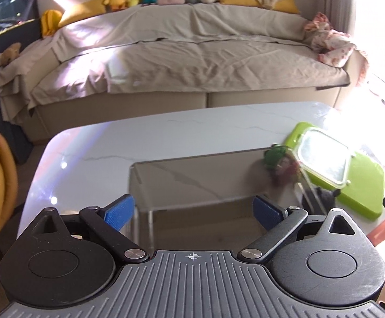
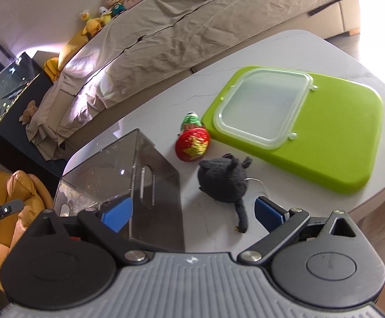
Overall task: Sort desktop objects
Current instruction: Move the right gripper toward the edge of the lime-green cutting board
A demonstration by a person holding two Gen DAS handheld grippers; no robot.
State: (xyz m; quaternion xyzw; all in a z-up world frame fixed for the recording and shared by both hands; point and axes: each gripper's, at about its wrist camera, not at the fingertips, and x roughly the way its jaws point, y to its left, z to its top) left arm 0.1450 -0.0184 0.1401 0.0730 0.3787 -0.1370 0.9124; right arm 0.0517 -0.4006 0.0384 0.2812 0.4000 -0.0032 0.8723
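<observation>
Left wrist view: the left tool (image 1: 193, 212) is standing wide with nothing between its blue pads (image 1: 120, 211), and it is hovering over the near end of a clear smoky acrylic box (image 1: 208, 175) that is resting on the pale marble counter (image 1: 91, 148). At about two o'clock, and partly seen through the box wall, a red-and-green strawberry toy (image 1: 280, 163) is lying just beside a lime green board (image 1: 362, 185), which is carrying a clear plastic lid (image 1: 325, 157); glare and blur are washing out that corner. A covered sofa (image 1: 181, 61) lined with plush toys is filling the twelve o'clock background. Right wrist view: the right tool (image 2: 193, 212) is likewise spread wide and carrying nothing, and it is facing a black plush cat (image 2: 223, 181) lying on the counter at about one o'clock, near the pads but not between them. The strawberry toy (image 2: 192, 144) is lying beyond the cat, touching or nearly touching the board's (image 2: 333, 143) edge, and the box (image 2: 118, 175) is standing at ten o'clock. This view alone is showing the whole cat, the box's slotted handle cut-out and the lid's (image 2: 265, 106) full outline; the left view alone is showing that the box interior appears empty. Judged from this layout, sorting is at an early pick-up step: the next move is calling for the right tool to descend, straddle the cat and close, then carry it to the box.
</observation>
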